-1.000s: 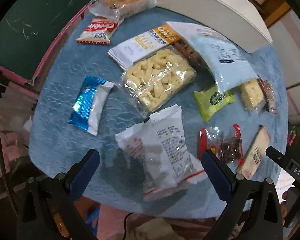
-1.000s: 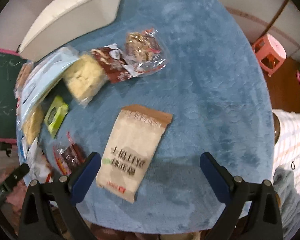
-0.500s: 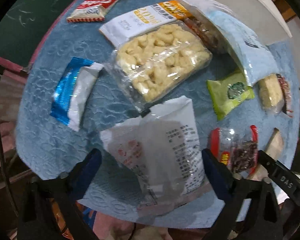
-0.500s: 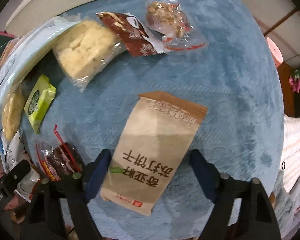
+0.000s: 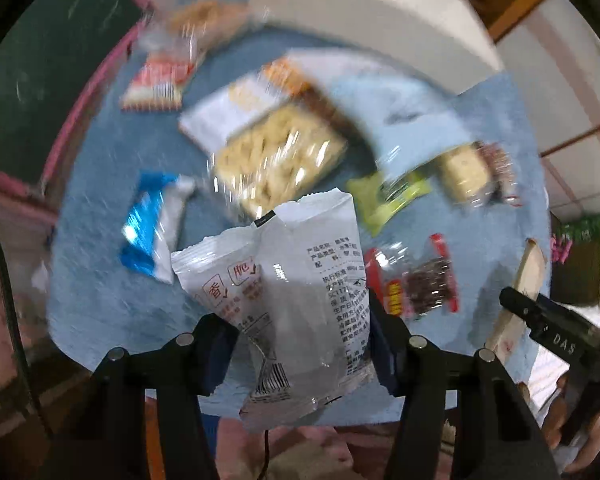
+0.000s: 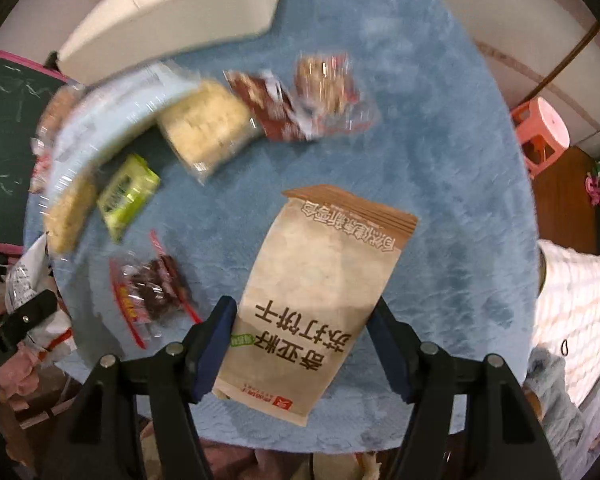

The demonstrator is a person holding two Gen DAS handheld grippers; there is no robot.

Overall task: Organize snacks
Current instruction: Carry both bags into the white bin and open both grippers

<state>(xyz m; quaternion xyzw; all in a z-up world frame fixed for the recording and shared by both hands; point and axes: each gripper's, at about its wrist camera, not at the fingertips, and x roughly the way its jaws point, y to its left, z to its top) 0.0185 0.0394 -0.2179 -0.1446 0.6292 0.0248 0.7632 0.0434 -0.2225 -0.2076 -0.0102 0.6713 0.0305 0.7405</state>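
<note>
Fingers (image 5: 374,344) pinch white packet (image 5: 296,296); right gripper (image 6: 302,344) clamps tan pouch (image 6: 320,280).

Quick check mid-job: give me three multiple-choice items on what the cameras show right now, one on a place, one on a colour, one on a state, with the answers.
1. Where is the white box?
A. at the far edge of the table
B. on the pink stool
C. between the right gripper's fingers

2. What colour is the table cover?
A. red
B. blue
C. yellow

3. What is the left gripper doing?
A. hanging open with nothing in it
B. closed on the white packet
C. closed on the green packet

Answers:
1 A, the box lies beyond all the snacks, at the table's far rim.
2 B, the fuzzy cover is light blue in both views.
3 B, the white packet sits pinched between its fingers; likewise the right gripper holds the brown packet.
</note>
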